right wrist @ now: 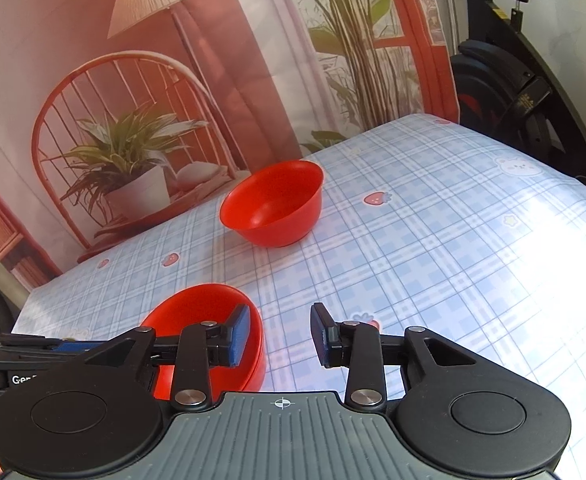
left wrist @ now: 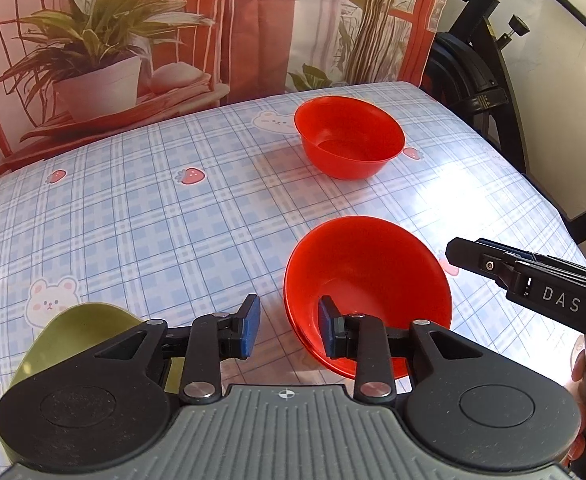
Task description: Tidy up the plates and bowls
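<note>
Left wrist view, left to right: green dish (left wrist: pixel 73 340) at the near-left, mostly hidden behind the gripper body, type unclear. Left gripper (left wrist: pixel 289 326) fingers spread wide, holding nothing; left pad sits over bare tablecloth (left wrist: pixel 133 220), right pad overlaps the near rim of the near red bowl (left wrist: pixel 367 292), contact cannot be confirmed. That bowl looks tipped, opening facing the camera. Far red bowl (left wrist: pixel 349 136) stands upright toward the back right of the table, well apart from the near one. Right gripper (left wrist: pixel 541 280) enters from the right edge, side-on, just beside the near bowl; jaw gap not readable from this view.

Right wrist view, left to right: left gripper's body at the far-left edge, near the near red bowl (right wrist: pixel 201 316). Right gripper (right wrist: pixel 279 334) fingers wide apart, nothing between them; left pad overlaps that bowl's right part, right pad over the tablecloth (right wrist: pixel 453 260). Far red bowl (right wrist: pixel 275 204) upright, mid-table near the printed backdrop (right wrist: pixel 133 100). Black exercise bike (right wrist: pixel 513 80) behind the table's far-right corner.
</note>
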The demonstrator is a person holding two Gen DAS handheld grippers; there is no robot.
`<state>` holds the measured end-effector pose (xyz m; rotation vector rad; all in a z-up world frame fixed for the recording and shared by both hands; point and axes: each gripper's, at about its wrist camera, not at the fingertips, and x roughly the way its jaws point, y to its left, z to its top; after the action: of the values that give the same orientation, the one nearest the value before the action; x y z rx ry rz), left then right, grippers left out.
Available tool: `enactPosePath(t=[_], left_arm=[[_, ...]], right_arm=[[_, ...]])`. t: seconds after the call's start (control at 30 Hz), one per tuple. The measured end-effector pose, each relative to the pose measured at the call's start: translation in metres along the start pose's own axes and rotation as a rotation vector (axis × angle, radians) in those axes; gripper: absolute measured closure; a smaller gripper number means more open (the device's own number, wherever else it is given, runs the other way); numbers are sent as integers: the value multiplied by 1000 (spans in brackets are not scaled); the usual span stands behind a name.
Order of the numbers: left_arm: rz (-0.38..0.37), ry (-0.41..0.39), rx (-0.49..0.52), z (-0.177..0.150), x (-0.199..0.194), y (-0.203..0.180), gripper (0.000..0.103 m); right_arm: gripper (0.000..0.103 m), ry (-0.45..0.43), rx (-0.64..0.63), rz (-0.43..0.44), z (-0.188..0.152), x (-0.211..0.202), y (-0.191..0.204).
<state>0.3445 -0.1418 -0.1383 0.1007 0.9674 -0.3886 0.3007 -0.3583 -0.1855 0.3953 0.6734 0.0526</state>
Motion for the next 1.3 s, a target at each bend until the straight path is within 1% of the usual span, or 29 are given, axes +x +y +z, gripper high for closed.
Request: enactPosePath(t=[0.03, 0.07, 0.23, 0.33, 0.43, 0.57, 0.63, 0.7, 0.73, 0.77, 0.8, 0.9, 1.03, 1.13, 1.2, 1.27, 1.3], left_arm=[[-2, -11, -8, 3, -1, 2, 70], [-4, -22, -16, 7, -2, 3, 70], [-36, -57, -42, 28, 0, 7, 70], [-48, -86, -42, 41, 4, 4, 70], [-63, -108, -46, 53, 11, 0, 70], [-78, -102, -61, 64, 28, -1, 70], [-92, -112, -78, 69, 35, -1, 70], [-105, -126, -90, 75, 42, 0, 70], [-102, -129, -90, 78, 45, -1, 70], [-96, -130, -89, 81, 49, -2, 70], [-93, -132, -88, 84, 52, -2, 70], [-95, -131, -93, 92, 63, -1, 70], [-96, -117, -107, 96, 76, 2, 70], [-102, -102, -110, 97, 84, 3, 71], [-103, -93, -103, 98, 90, 2, 71], [-101, -90, -99, 99, 93, 0, 71], [-103, -87, -100, 98, 95, 0, 71]], right_arm=[[61, 2, -17, -8, 3, 1, 0], [59, -1, -34, -15, 6, 2, -1], [58, -11, -98, -26, 27, 11, -8], [58, -27, -110, -33, 41, 20, -15], [58, -31, -98, -8, 53, 31, -21], [58, -27, -93, 14, 67, 52, -26], [58, -28, -92, 30, 73, 61, -27], [52, -32, -82, 37, 80, 70, -28], [47, -36, -77, 40, 82, 74, -28], [45, -39, -74, 45, 85, 78, -29], [45, -40, -71, 48, 88, 83, -28], [45, -44, -89, 47, 93, 94, -25], [47, -36, -150, 26, 94, 108, -18], [53, -23, -157, 11, 95, 117, -16], [55, -20, -145, 4, 95, 121, -17], [63, -12, -133, 5, 95, 124, -18], [65, -8, -131, 3, 94, 126, -19]])
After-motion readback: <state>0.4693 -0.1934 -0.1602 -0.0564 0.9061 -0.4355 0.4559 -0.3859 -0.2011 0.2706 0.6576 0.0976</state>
